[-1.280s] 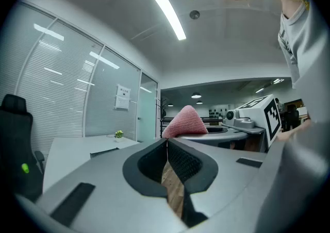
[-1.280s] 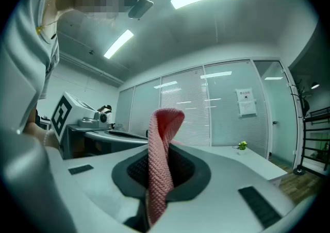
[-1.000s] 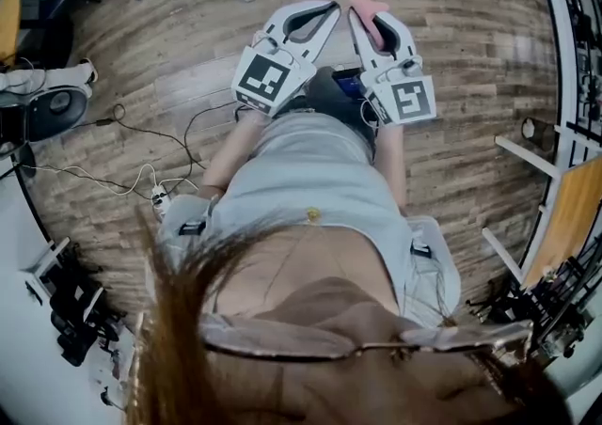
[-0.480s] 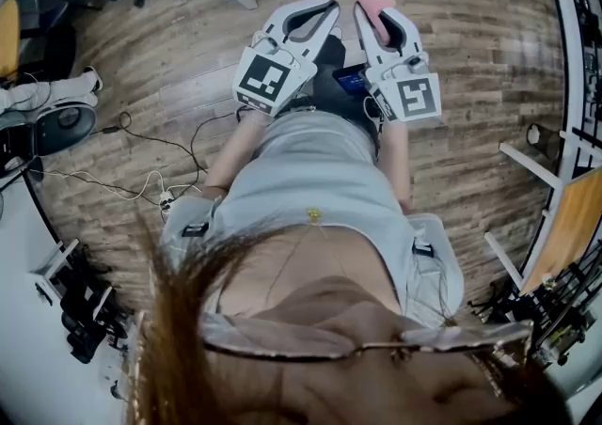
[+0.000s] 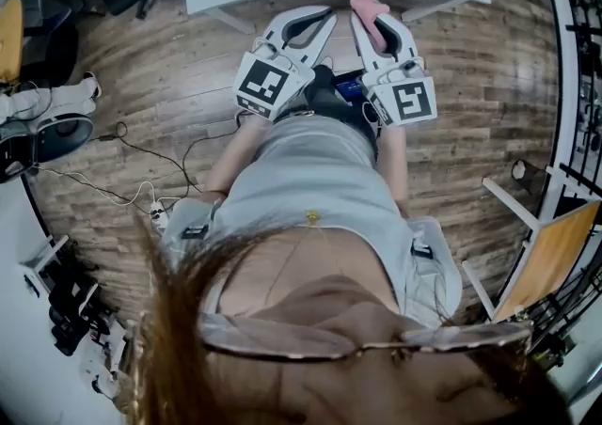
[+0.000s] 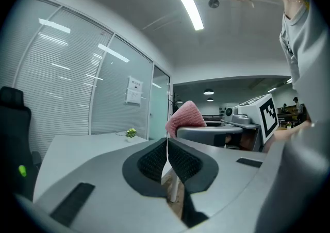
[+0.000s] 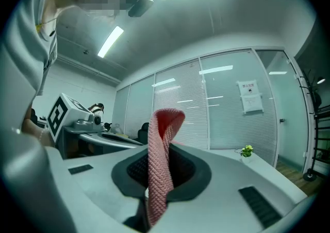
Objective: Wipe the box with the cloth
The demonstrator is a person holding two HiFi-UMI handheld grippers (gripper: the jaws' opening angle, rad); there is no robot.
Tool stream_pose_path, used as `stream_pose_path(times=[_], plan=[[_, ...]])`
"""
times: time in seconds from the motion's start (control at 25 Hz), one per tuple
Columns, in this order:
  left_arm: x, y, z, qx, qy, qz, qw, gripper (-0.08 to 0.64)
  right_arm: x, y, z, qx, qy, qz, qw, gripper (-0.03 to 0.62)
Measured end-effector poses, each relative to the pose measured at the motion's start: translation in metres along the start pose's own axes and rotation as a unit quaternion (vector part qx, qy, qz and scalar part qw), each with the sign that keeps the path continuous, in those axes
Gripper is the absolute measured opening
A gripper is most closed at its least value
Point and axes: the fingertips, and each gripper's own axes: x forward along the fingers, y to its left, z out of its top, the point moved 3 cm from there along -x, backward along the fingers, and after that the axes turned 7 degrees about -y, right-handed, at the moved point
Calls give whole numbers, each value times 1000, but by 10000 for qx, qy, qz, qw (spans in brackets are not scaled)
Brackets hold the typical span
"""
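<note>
Left forearm and right forearm reach forward, side by side. Left gripper: near level, jaws fully together, nothing between them. Right gripper: level, jaws clamped on a pink cloth.

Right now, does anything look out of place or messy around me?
Nothing is spilled or damaged. Only loose cables and a power strip trail over the floor at your left, a possible trip hazard. The cloth sticks up, folded, from the shut right gripper.
</note>
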Motion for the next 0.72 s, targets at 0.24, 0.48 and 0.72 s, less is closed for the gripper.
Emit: stream_pose_path(times=[0.24, 0.48, 0.72], plan=[[49, 35, 6, 24, -31, 259, 9997, 32, 45, -45, -1, 17, -56, 394, 9992, 38], [84, 64, 8, 33, -22, 498, 9987, 32, 77, -78, -8, 110, -94, 681, 9976, 38], [99, 84, 1, -57, 44, 734, 9973, 32, 99, -93, -17, 61, -68, 900, 9959, 39]])
